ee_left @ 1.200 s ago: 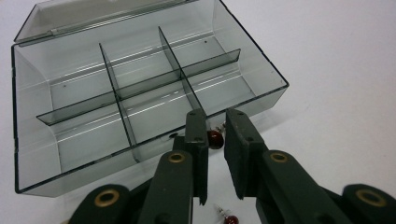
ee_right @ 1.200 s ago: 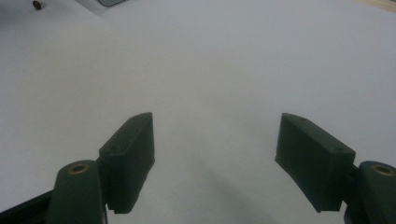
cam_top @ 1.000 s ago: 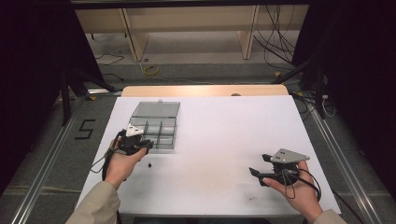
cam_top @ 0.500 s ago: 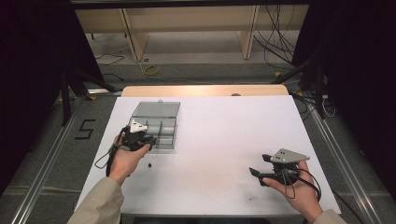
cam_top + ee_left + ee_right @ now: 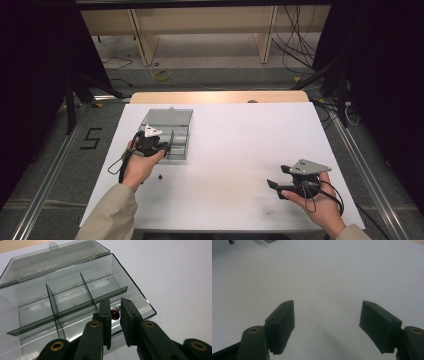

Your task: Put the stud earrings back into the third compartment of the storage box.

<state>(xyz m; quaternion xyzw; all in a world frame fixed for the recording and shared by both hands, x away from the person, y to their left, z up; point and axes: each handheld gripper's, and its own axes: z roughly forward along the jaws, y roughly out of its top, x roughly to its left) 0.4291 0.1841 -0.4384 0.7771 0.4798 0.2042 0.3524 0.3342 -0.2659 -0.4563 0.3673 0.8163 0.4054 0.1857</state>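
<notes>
A clear grey compartment box (image 5: 167, 131) (image 5: 75, 293) lies open on the white table, lid folded back. My left gripper (image 5: 161, 146) (image 5: 115, 307) hovers over its near right compartment, shut on a small red-brown piece with a clear end (image 5: 115, 314) pinched between the jaw tips. A second small dark piece (image 5: 160, 176) (image 5: 231, 241) lies on the table just in front of the box. My right gripper (image 5: 276, 190) (image 5: 327, 322) rests in the hand near the table's front right, open, with bare white tabletop between its jaws.
The box's dividers (image 5: 53, 307) split it into several compartments, all bare as far as I see. The white table sheet (image 5: 250, 135) stretches between the two hands. A wooden strip (image 5: 215, 96) runs along the far edge.
My left gripper has moved forward from the box's near edge to over its near right compartment. The right gripper and the loose piece on the table have stayed put.
</notes>
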